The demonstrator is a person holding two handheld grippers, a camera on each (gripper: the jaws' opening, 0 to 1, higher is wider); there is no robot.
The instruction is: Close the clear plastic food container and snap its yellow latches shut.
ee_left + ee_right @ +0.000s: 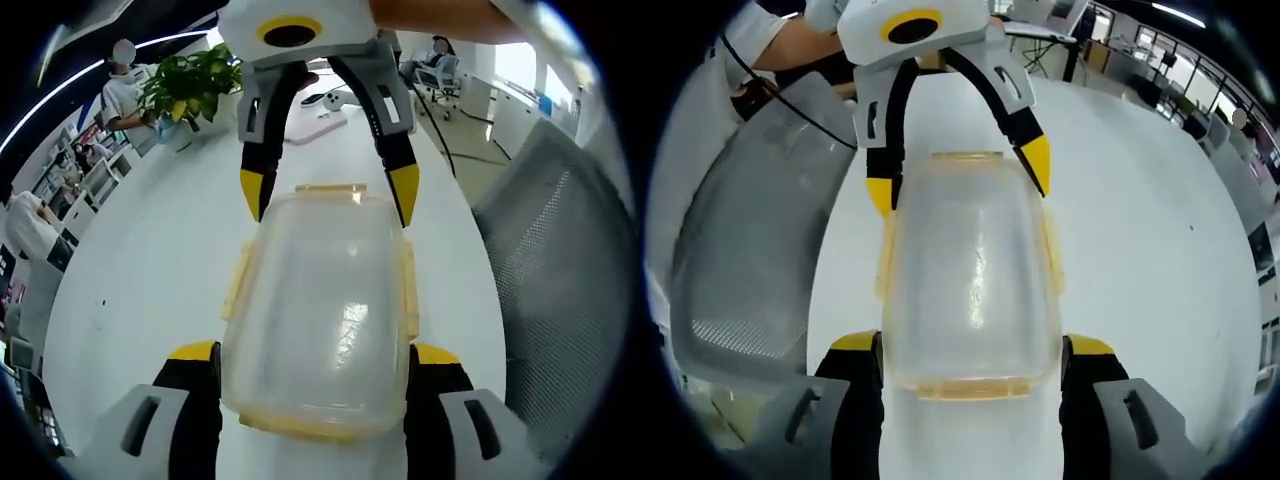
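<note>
Two tools, left tool (318, 365) and right tool (972, 355), both spread, are straddling the container (318, 310) ends; uneven squeezing is risking skidding it across the slick counter (150, 270), latches (408, 290) unsnapped.

No legible text

Nothing readable in either view; no labels, brands, nos. or signs can be made out.
</note>
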